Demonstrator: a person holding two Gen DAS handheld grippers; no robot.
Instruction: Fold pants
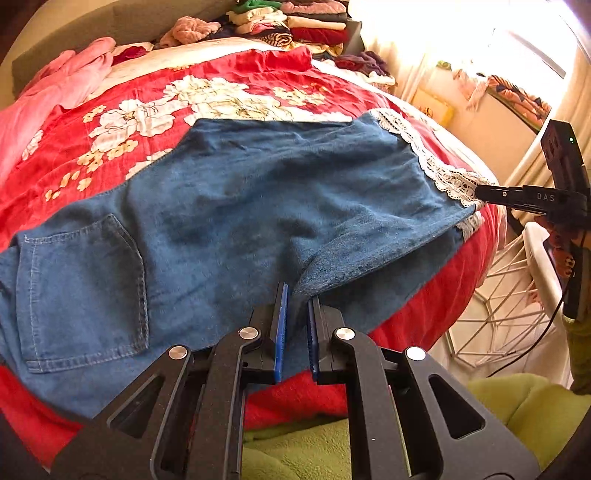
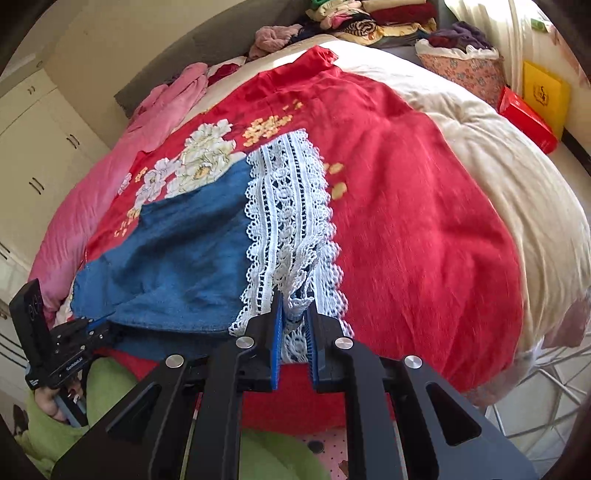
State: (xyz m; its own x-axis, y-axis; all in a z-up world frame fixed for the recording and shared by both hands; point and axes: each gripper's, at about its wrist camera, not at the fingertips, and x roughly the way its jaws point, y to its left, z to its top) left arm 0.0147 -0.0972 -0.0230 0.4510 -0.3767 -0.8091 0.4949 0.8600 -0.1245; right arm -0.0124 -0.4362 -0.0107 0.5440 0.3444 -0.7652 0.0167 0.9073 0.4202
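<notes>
Blue denim pants (image 1: 240,206) with a white lace hem (image 1: 436,162) lie spread across the red flowered bedspread (image 1: 147,110), back pocket at the left. My left gripper (image 1: 297,295) is shut on a fold of denim at the near edge. In the right wrist view the pants (image 2: 177,251) end in the lace hem (image 2: 288,214). My right gripper (image 2: 295,302) is shut on the near end of that lace. It shows in the left wrist view at the far right (image 1: 480,194). The left gripper shows at the left of the right wrist view (image 2: 107,330).
Stacks of folded clothes (image 1: 303,26) sit at the head of the bed. A pink garment (image 1: 55,96) lies at the far left. A white wire basket (image 1: 509,295) stands beside the bed on the right. A green cloth (image 1: 314,450) lies below the grippers.
</notes>
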